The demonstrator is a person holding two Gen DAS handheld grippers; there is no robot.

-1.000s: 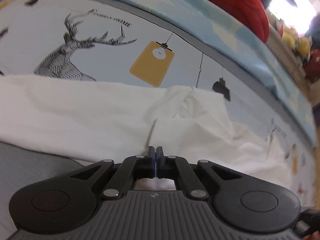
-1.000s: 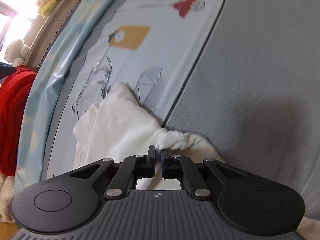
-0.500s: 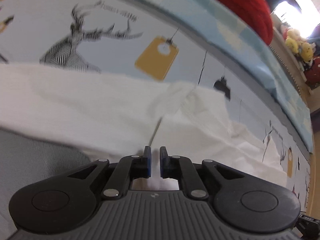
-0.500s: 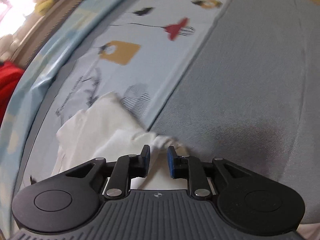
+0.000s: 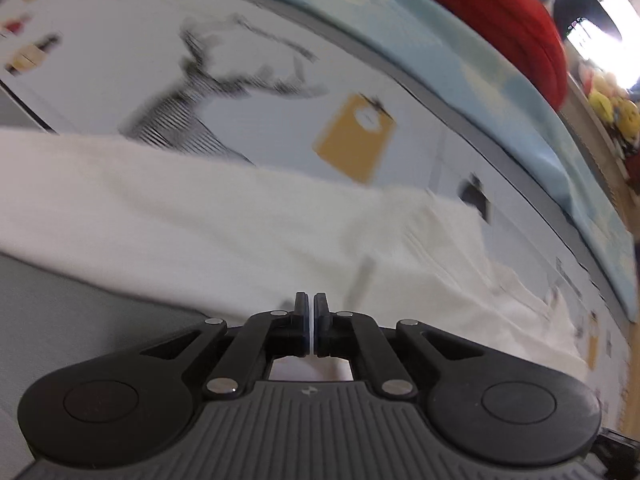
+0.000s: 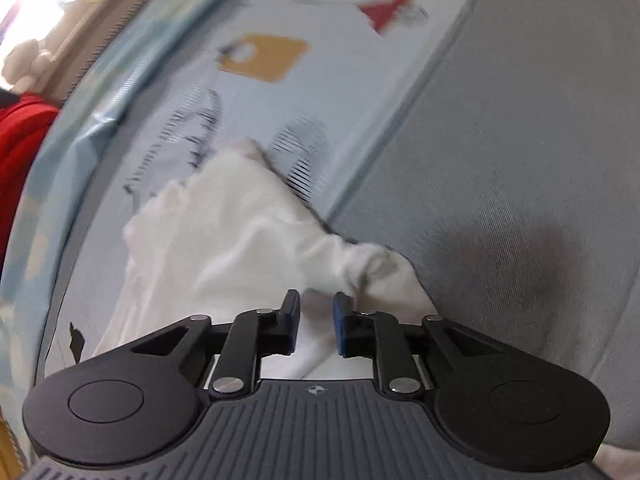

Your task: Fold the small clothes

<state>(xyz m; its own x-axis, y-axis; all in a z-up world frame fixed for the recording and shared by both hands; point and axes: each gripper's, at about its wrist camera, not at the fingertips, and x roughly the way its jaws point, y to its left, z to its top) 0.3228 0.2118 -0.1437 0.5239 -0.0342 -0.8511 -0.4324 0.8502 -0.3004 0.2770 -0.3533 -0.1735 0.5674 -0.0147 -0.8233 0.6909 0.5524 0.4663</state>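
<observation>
While the white garment [image 6: 240,240] lies bunched directly ahead of the half-open, empty right gripper [image 6: 316,320], the left gripper [image 5: 311,320] is pressed closed, empty.

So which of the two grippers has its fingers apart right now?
The right gripper: a clear gap shows between its blue-padded fingers over the white garment. The left gripper is pressed shut.

White garment [image 5: 224,224] lies rumpled (partly folded) across the printed sheet [image 5: 280,128].
</observation>
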